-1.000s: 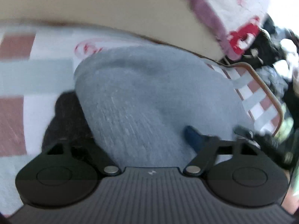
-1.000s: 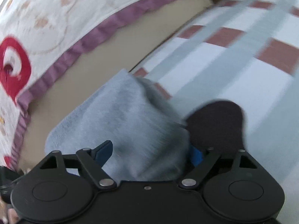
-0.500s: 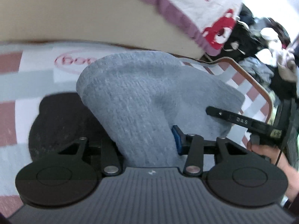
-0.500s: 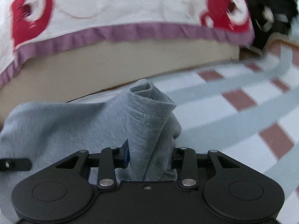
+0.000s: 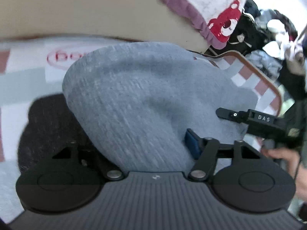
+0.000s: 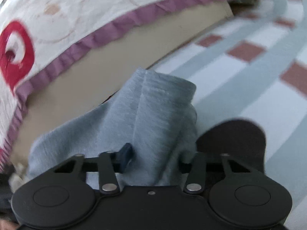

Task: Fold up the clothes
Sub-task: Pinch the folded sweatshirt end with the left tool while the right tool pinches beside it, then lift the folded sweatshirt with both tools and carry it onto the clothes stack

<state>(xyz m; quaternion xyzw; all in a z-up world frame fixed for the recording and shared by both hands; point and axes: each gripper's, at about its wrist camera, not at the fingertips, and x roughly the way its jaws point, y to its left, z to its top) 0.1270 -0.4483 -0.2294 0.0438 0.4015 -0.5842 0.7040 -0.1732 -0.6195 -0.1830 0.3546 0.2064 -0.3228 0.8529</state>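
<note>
Both grippers have the grey garment point(image 5: 145, 99) bunched between their fingers — the left gripper point(image 5: 142, 149) pinches one thick fold, the right gripper point(image 6: 155, 157) is closing on another. Between them the cloth hangs lifted above the checked mat point(image 6: 230, 72), casting a dark shadow point(image 5: 48, 126). Beyond lies a purple-edged blanket point(image 6: 76, 19) — white, printed red.
</note>
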